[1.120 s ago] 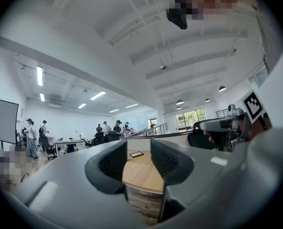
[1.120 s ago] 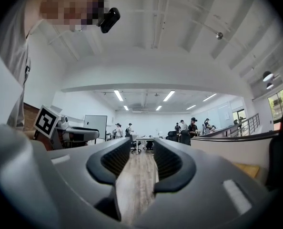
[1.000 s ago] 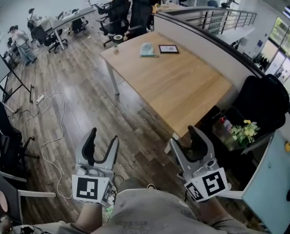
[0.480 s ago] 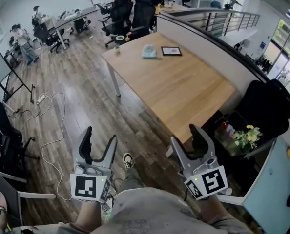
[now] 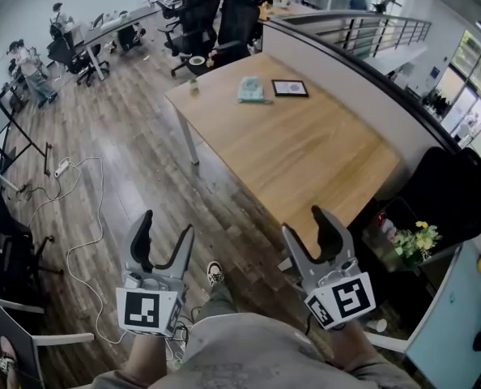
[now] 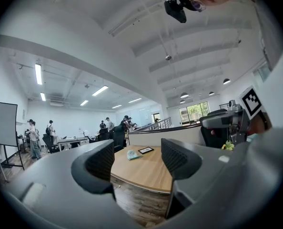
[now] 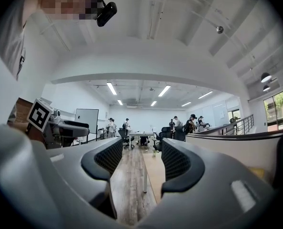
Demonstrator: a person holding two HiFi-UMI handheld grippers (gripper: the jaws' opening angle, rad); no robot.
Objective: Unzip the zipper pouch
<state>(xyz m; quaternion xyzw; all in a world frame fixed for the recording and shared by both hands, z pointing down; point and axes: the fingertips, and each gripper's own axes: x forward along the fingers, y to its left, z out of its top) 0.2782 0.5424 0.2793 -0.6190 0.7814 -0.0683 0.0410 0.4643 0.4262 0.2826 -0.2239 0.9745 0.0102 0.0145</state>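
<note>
A person [image 5: 232,355] is holding 2 tools out over the wood floor [image 5: 135,168]. The left hand-held gripper [image 5: 166,227] is standing wide open. Its jaws have just been opening, and nothing is sitting between them. The right hand-held gripper [image 5: 304,224] is gaping open too and holding nothing. The zipper pouch [image 5: 250,89] is lying at the far end of the bench [image 5: 305,148], just beside a small dark frame [image 5: 290,88], well apart from both tools.
</note>
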